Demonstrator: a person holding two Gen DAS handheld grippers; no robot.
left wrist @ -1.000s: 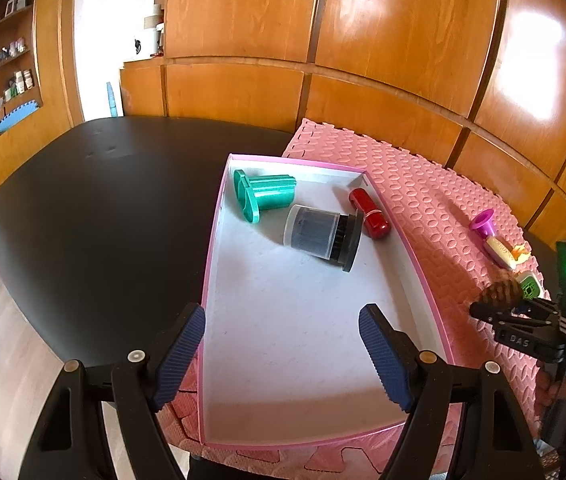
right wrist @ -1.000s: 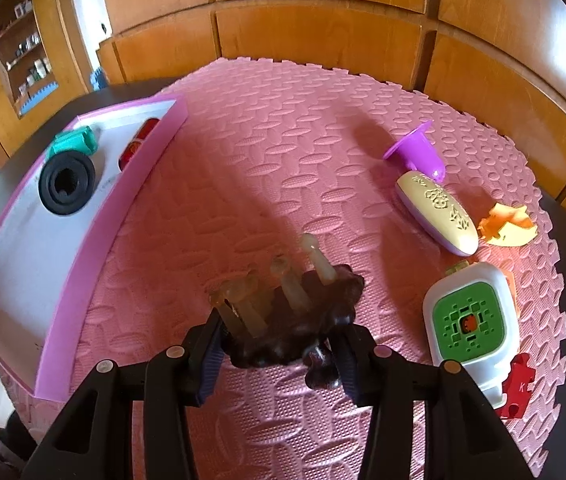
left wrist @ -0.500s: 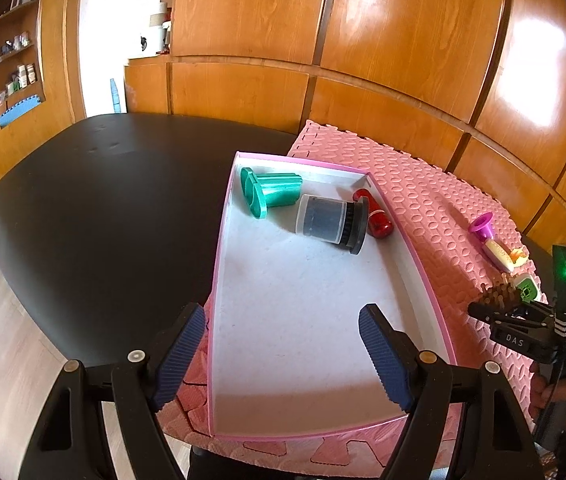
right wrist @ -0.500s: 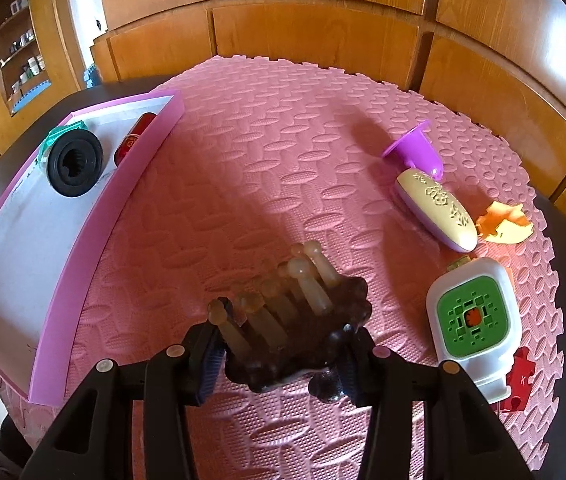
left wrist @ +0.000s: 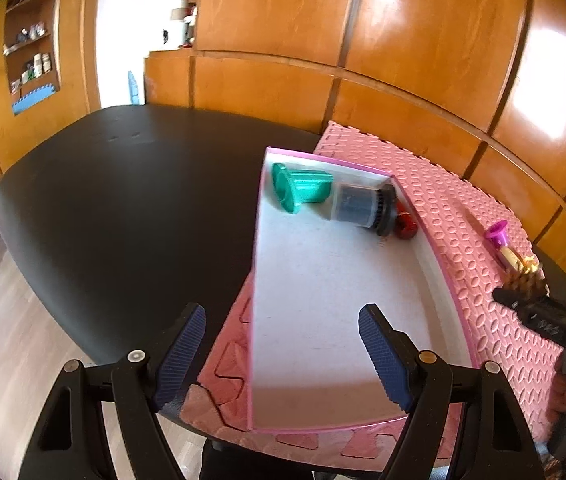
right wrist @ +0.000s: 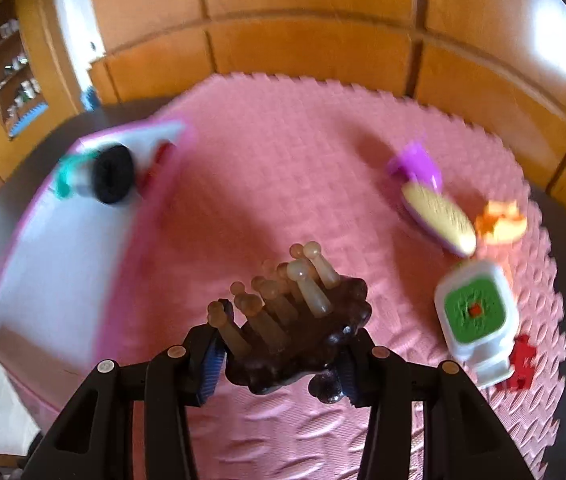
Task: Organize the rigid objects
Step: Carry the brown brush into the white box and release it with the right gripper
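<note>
My right gripper (right wrist: 279,354) is shut on a dark brown massage brush (right wrist: 303,328) with pale knobbed prongs, held up above the pink foam mat (right wrist: 283,184). From the left wrist view the same brush (left wrist: 523,286) shows at the far right. A white tray with a pink rim (left wrist: 261,280) lies on the mat and holds a green cup (left wrist: 301,190), a grey cylinder with a black cap (left wrist: 365,208) and a red piece (left wrist: 405,222), all on their sides at the far end. My left gripper (left wrist: 281,350) hangs open above the tray's near left edge, with nothing between its fingers.
On the mat to the right lie a purple cup (right wrist: 417,162), a yellow oval brush (right wrist: 439,218), an orange piece (right wrist: 501,222), a white box with a green top (right wrist: 477,314) and a red puzzle piece (right wrist: 523,362). The black table (left wrist: 123,200) stretches left of the tray.
My right gripper has lifted the brush off the mat. The left gripper has drifted left, so its left finger now hangs over the black table instead of the tray.
</note>
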